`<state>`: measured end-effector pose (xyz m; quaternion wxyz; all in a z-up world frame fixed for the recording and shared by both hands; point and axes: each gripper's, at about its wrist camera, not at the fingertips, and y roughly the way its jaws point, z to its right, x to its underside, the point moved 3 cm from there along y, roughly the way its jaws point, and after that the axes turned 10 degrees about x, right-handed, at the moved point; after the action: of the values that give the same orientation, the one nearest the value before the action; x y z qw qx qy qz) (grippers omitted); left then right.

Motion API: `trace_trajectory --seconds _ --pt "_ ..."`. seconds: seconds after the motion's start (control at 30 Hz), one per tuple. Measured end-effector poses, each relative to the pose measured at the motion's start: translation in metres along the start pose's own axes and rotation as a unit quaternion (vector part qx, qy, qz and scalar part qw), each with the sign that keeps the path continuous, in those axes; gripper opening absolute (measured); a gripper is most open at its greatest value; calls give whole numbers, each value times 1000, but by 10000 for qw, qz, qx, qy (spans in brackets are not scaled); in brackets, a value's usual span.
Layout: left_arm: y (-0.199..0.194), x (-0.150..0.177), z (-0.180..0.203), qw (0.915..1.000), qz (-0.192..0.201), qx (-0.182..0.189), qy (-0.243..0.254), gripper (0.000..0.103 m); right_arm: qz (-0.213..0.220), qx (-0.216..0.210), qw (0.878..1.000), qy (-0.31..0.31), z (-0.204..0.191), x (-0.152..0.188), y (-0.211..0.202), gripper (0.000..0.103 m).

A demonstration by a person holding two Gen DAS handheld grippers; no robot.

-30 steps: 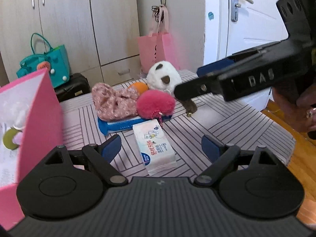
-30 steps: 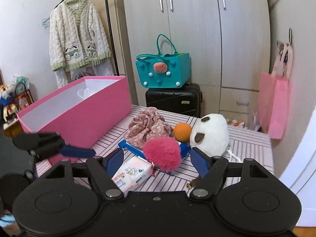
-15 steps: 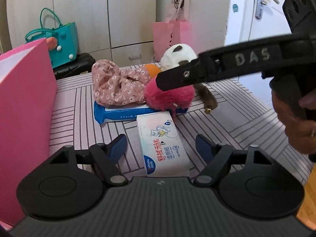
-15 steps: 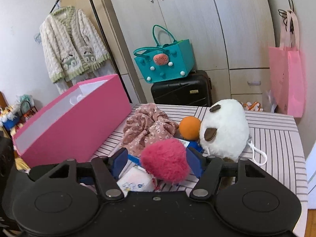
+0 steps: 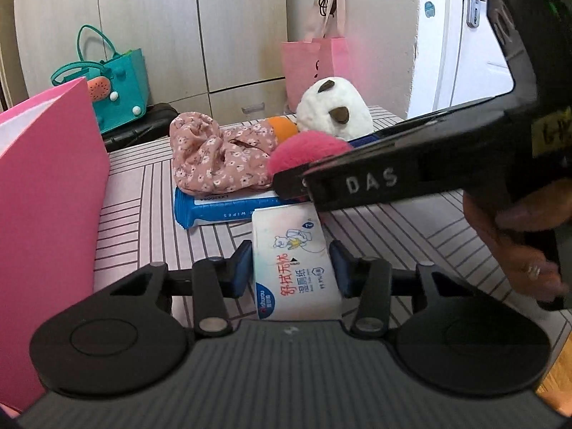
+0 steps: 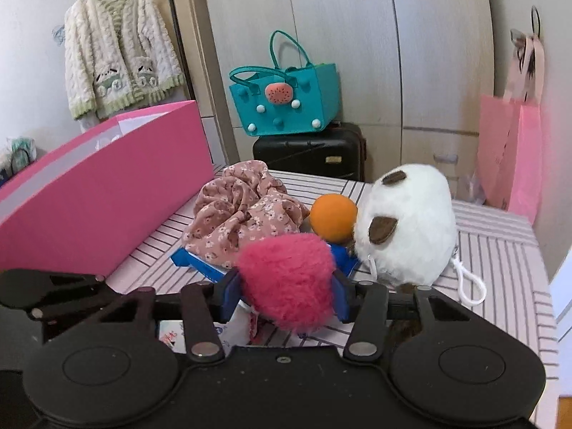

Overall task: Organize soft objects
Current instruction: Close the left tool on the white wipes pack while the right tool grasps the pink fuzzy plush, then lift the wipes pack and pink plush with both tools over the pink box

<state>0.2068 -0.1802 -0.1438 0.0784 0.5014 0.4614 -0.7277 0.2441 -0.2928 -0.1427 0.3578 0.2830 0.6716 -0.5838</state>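
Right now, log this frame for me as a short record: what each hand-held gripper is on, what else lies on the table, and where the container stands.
left hand-held gripper: jaws closing around white wet-wipes pack, small gaps at the pads
right hand-held gripper: jaws closing on pink fluffy pompom, pads at its sides
blue wipes pack: under floral fabric bundle
orange ball: against white plush toy
pink box: open, on the table's left
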Motion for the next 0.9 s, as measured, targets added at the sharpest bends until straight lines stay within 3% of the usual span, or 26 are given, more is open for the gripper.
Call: trace_trajectory --seconds 0.1,0.3,0.57,0.9 --pt "-1 1 2 10000 13 13 -7 40 134 -247 9991 316 3 2 -8 53" --pt "-3 1 -1 9999 32 52 -130 40 396 36 9961 783 21 5 -25 53" --pt "-10 3 -8 9985 93 291 -455 40 283 37 9897 1401 41 17 -40 53" --pt "-33 9 -7 9969 57 534 -570 40 -86 85 9905 1372 30 41 -49 53"
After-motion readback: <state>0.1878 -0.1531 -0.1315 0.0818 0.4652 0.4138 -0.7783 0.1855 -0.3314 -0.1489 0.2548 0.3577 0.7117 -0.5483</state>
